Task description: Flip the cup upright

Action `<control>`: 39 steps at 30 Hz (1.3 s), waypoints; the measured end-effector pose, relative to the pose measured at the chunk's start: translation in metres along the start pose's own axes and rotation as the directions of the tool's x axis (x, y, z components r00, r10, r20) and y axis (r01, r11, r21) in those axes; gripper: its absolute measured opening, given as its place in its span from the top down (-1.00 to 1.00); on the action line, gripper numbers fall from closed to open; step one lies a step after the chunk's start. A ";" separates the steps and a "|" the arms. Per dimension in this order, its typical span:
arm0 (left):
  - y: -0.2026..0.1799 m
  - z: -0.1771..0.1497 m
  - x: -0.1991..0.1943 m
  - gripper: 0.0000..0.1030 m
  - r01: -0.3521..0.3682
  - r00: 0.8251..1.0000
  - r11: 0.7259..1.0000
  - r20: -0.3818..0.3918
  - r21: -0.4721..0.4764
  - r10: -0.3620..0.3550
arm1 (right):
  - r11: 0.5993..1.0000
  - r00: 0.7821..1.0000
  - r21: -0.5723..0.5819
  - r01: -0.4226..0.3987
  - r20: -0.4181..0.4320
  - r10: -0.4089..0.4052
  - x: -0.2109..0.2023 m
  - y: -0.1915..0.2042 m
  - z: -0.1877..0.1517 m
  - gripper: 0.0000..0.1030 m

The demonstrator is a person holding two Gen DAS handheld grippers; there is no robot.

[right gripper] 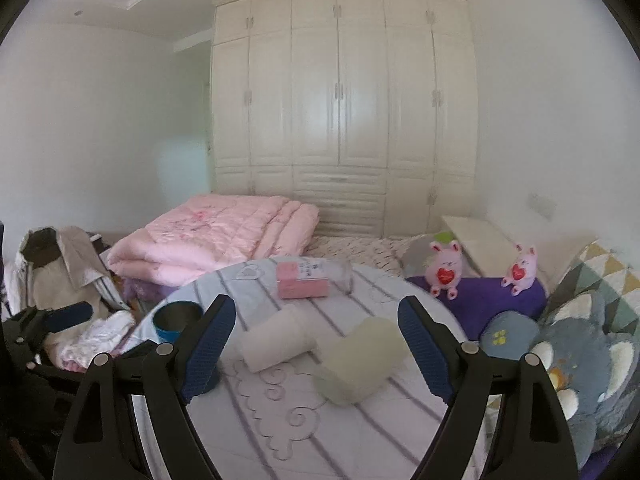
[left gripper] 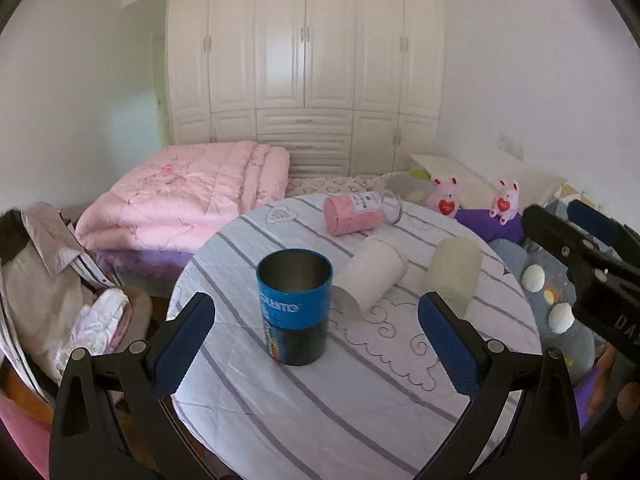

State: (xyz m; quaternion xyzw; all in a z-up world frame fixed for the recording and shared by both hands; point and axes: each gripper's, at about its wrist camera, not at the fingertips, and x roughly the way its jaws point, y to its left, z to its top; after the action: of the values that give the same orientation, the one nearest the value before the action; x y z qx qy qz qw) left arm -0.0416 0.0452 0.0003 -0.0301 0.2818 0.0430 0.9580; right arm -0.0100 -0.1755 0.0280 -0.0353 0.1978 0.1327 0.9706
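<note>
A blue metal cup (left gripper: pixel 295 306) stands upright on the round table (left gripper: pixel 280 412), between the wide-open fingers of my left gripper (left gripper: pixel 316 332), untouched. A white cup (left gripper: pixel 374 276) lies on its side behind it. A frosted translucent cup (left gripper: pixel 454 272) lies on its side to the right. A pink-filled clear cup (left gripper: pixel 358 213) lies at the far edge. In the right wrist view my right gripper (right gripper: pixel 318 344) is open and empty above the white cup (right gripper: pixel 276 344) and the frosted cup (right gripper: pixel 358 362); the blue cup (right gripper: pixel 176 320) stands at left and the pink cup (right gripper: pixel 310 280) lies beyond.
A folded pink quilt (left gripper: pixel 188 200) lies on the bed behind the table. Clothes (left gripper: pixel 52 280) pile at left. Pink plush toys (left gripper: pixel 444 196) and cushions (right gripper: pixel 576 360) crowd the right side. A white wardrobe (left gripper: pixel 306 60) fills the back wall. The right gripper's body (left gripper: pixel 588 264) shows at right.
</note>
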 end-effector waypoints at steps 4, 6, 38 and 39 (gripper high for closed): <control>-0.003 0.000 -0.002 -0.99 -0.009 1.000 1.000 -0.002 -0.017 0.008 | 0.999 0.999 -0.012 0.042 0.015 -0.042 -0.005 -0.007 -0.007 -0.64; -0.005 0.000 -0.005 -0.99 -0.002 1.000 1.000 0.002 -0.026 0.002 | 0.999 0.998 -0.007 0.053 0.015 -0.053 -0.005 -0.010 -0.010 -0.64; -0.007 0.052 0.026 -0.99 -0.009 0.993 1.000 -0.120 0.021 0.011 | 0.998 0.988 0.051 0.047 -0.148 -0.039 0.047 -0.022 0.012 -0.64; -0.006 0.054 0.027 -0.99 -0.017 0.993 1.000 -0.118 0.021 0.019 | 0.998 0.988 0.048 0.050 -0.150 -0.042 0.050 -0.022 0.013 -0.65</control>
State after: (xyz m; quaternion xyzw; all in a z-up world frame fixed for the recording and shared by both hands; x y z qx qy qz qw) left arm 0.0107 0.0453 0.0314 -0.0206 0.3386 0.0469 0.9395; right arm 0.0453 -0.1828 0.0207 -0.0245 0.2721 0.1023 0.9565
